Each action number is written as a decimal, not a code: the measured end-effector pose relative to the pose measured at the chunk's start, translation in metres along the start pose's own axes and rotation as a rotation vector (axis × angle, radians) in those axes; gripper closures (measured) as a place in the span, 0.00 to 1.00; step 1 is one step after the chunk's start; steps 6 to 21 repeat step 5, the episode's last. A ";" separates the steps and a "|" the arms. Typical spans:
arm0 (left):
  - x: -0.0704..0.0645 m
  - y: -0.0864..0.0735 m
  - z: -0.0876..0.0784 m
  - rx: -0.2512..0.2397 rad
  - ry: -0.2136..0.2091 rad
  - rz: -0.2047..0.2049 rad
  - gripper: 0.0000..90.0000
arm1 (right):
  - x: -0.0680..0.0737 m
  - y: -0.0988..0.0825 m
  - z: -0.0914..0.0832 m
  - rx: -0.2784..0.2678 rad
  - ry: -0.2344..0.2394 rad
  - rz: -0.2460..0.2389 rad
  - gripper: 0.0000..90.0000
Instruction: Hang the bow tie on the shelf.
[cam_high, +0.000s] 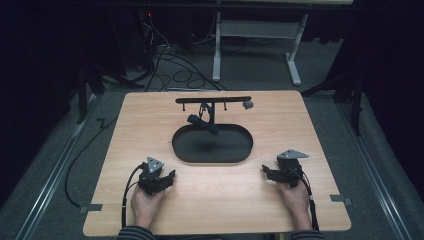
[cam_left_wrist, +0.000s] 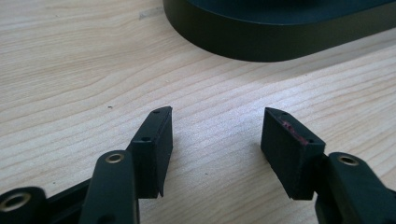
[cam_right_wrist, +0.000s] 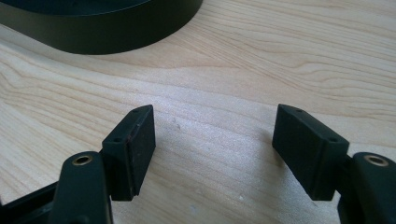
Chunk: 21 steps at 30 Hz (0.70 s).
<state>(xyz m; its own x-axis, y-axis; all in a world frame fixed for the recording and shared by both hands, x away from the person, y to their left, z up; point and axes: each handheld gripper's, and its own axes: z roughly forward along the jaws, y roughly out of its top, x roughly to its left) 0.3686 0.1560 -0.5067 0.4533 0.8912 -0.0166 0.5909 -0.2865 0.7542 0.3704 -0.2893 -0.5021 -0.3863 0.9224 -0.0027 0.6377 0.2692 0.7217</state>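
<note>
Both grippers' jaws spread, empty; high view shows rack (cam_high: 214, 100), perhaps holding cloth.

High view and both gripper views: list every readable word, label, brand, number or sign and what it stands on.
None can be read in any view.
The black oval tray, the rack behind it, the wooden table, the left gripper and the right gripper carry no legible print.
The grey tape tabs at the table's edges look blank.
</note>
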 end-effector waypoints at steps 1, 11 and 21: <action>0.000 0.000 0.000 0.000 0.001 -0.001 0.49 | 0.000 0.000 0.000 0.001 -0.001 0.002 0.35; -0.001 0.000 0.000 0.000 0.003 -0.002 0.48 | 0.000 0.000 0.000 0.001 -0.001 0.001 0.35; -0.001 0.000 0.000 0.000 0.003 -0.002 0.48 | 0.000 0.000 0.000 0.001 -0.001 0.001 0.35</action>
